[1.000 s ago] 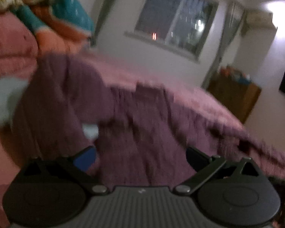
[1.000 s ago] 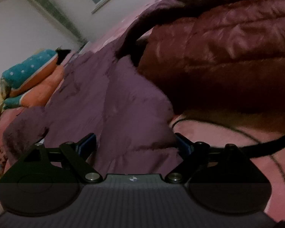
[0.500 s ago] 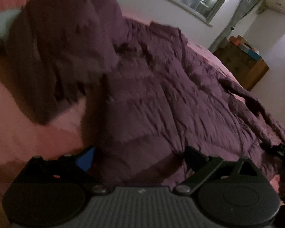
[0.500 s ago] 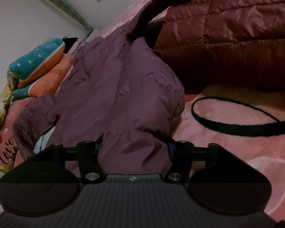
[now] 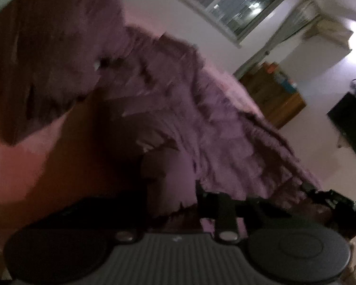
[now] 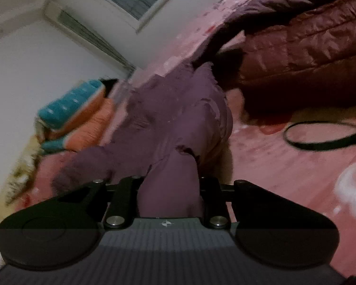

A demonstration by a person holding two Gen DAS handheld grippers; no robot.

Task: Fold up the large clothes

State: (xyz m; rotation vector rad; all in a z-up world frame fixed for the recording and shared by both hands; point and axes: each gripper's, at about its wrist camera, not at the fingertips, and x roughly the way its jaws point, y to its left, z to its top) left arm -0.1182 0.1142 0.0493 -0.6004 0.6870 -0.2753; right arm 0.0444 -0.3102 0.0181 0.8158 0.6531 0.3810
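— So, where do we stand at the jaws?

— Our right gripper has its jaws clenched on a fold of the purple coat; the cloth bunches up between them and fills the gap. Our left gripper looks closed on the coat's edge too, with fabric pinched between dark jaws, though that view is blurred and dim.

— And the coat itself?

— It lies spread on the pink bed. From the left gripper its length runs forward and to the right, toward the wooden cabinet, ending near a dark shape at the far right that we cannot identify. From the right gripper it runs ahead and leftward, toward the teal and orange pillows. We judge we hold two points of one edge, so the fold turns on carrying that edge across the coat's long axis; neither hand looks clearly nearer.

— Anything in the way?

— A dark red quilted jacket sits just beyond the coat, and a black strap loops on the bed beside it.

— What is hard to make out?

— The left jaw tips, lost in shadow. The sleeves and collar we cannot pick out, and the coat's underside is hidden.
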